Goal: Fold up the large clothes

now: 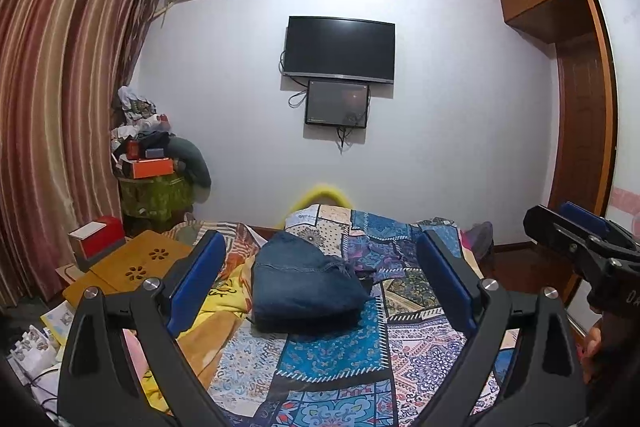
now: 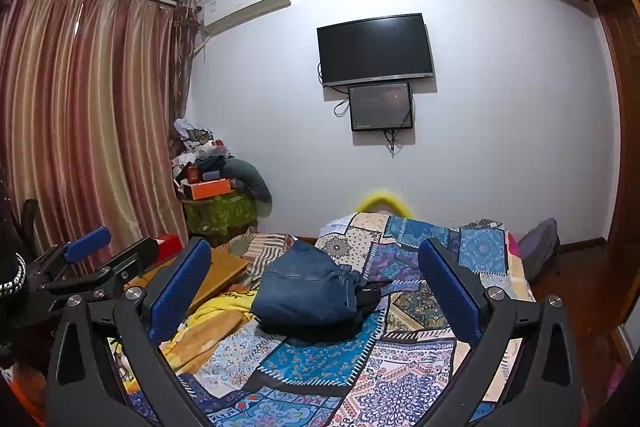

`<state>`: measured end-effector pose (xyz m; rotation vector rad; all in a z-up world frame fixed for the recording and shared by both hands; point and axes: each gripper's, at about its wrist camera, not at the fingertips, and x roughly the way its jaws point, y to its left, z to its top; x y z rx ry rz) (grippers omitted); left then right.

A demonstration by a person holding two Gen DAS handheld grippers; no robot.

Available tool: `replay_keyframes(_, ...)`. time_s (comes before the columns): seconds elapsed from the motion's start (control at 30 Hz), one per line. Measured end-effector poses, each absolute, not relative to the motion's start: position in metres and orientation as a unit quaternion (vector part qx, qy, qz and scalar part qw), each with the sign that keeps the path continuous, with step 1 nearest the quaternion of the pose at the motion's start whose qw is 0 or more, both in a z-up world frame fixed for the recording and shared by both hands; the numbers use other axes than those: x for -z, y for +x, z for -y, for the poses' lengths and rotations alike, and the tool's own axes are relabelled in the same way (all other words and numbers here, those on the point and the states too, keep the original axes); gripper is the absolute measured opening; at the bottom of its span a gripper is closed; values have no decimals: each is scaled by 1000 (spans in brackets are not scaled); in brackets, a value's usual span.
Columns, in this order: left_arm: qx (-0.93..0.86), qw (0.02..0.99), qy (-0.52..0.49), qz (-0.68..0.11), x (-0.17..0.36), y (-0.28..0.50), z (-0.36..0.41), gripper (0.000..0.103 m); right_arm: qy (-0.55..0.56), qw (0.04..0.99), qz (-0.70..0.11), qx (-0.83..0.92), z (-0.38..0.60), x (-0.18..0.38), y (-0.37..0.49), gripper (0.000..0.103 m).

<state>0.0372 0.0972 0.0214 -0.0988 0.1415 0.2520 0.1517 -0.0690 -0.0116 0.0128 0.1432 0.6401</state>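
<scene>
A folded pair of blue jeans (image 1: 304,283) lies in a compact stack on the patchwork bedspread (image 1: 332,355), with a dark garment under it. It also shows in the right wrist view (image 2: 308,291). My left gripper (image 1: 320,279) is open and empty, held above the bed short of the jeans. My right gripper (image 2: 316,291) is open and empty too, at about the same distance from the stack. The right gripper shows at the right edge of the left wrist view (image 1: 576,239); the left gripper shows at the left of the right wrist view (image 2: 100,255).
A yellow blanket (image 1: 224,311) lies left of the jeans. A wooden lap desk (image 1: 132,267) and a red box (image 1: 98,237) sit at the bed's left. A cluttered pile (image 1: 148,155) stands in the corner by the curtain (image 1: 52,107). A wardrobe (image 1: 584,67) is at right.
</scene>
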Motion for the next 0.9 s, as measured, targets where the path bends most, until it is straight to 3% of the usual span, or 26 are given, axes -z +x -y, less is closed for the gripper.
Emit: replay_keyframes(0.9, -112, 989, -55, -81, -18, 41, -97, 97, 0, 948, -80, -309, 62, 13, 154, 103)
